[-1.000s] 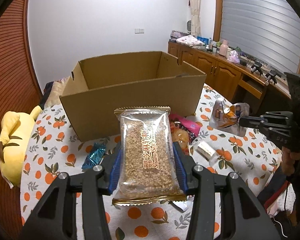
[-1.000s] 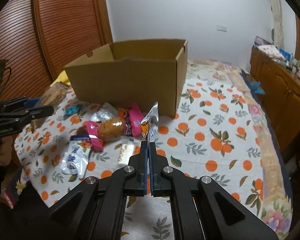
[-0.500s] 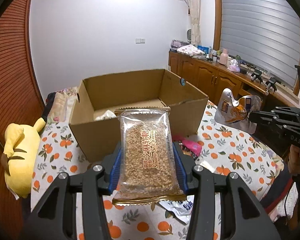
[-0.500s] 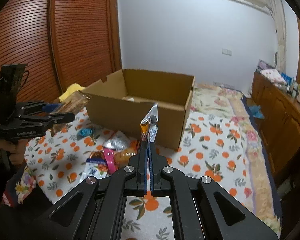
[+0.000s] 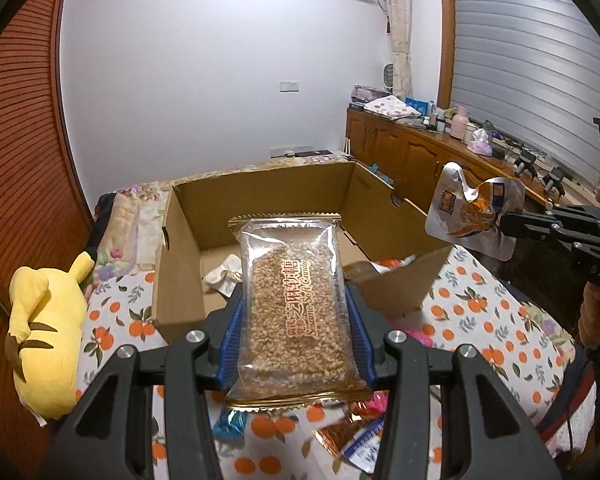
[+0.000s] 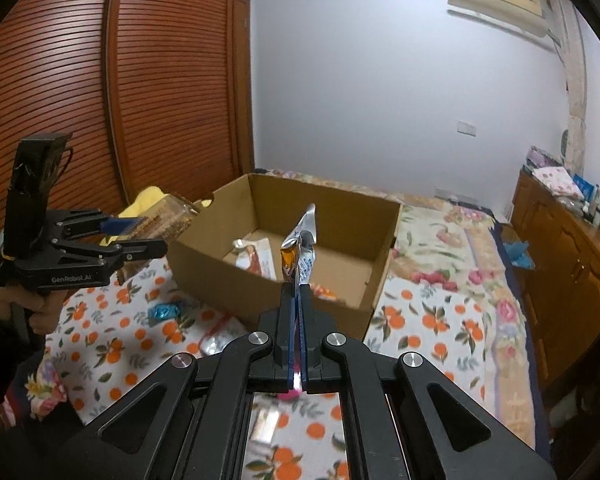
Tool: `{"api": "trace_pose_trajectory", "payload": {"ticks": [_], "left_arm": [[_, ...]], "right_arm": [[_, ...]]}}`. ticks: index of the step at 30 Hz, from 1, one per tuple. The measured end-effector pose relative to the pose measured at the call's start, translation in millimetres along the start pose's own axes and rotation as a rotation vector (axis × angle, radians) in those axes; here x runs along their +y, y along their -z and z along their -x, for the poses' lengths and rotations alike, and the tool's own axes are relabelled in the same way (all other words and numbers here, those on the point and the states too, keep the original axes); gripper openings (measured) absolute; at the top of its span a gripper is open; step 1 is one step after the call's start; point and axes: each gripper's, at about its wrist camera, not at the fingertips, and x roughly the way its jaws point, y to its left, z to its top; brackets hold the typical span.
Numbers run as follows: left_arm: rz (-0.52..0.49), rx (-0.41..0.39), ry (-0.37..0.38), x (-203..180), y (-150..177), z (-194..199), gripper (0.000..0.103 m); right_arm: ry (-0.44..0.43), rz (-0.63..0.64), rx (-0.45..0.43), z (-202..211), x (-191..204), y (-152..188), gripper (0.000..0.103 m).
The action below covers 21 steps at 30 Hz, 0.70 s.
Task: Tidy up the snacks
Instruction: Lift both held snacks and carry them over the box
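My left gripper (image 5: 294, 316) is shut on a clear sesame candy bar packet (image 5: 294, 300), held above the near wall of the open cardboard box (image 5: 180, 264). My right gripper (image 6: 299, 292) is shut on a silver foil snack pouch (image 6: 300, 244), held above the box's (image 6: 380, 240) near rim. In the left wrist view the pouch (image 5: 472, 216) and right gripper (image 5: 508, 226) hover by the box's right corner. In the right wrist view the left gripper (image 6: 148, 236) holds the bar (image 6: 168, 220) left of the box. A few snacks (image 6: 252, 258) lie inside.
Loose snacks lie on the orange-print cloth (image 6: 112, 344), among them a blue-wrapped candy (image 6: 164, 311) and wrappers (image 5: 352, 436) below my left gripper. A yellow plush toy (image 5: 44, 332) sits left of the box. A wooden cabinet (image 6: 572, 264) stands at the right.
Both grippers have risen and moved toward the box with their snacks; the box interior is now in view from above. Neither grip has changed.
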Motion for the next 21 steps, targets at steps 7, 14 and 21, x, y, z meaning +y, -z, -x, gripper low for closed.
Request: {"api": "trace_pose_trajectory", "payload": {"ticks": [7,14,21], "left_arm": [[0.006,0.024,-0.009,17,-15,-30,0.045],[0.007,0.06,-0.016,31,-25,-58,0.046],[0.012,0.093,-0.024,46,-32,-83,0.045]], "right_arm": [[-0.02,0.014,0.013,-34,-13,-19,0.0],[-0.051,0.021,0.052,-72,-21,-26,0.0],[-0.091,0.026,0.096,-107,-19,-30,0.0]]}}
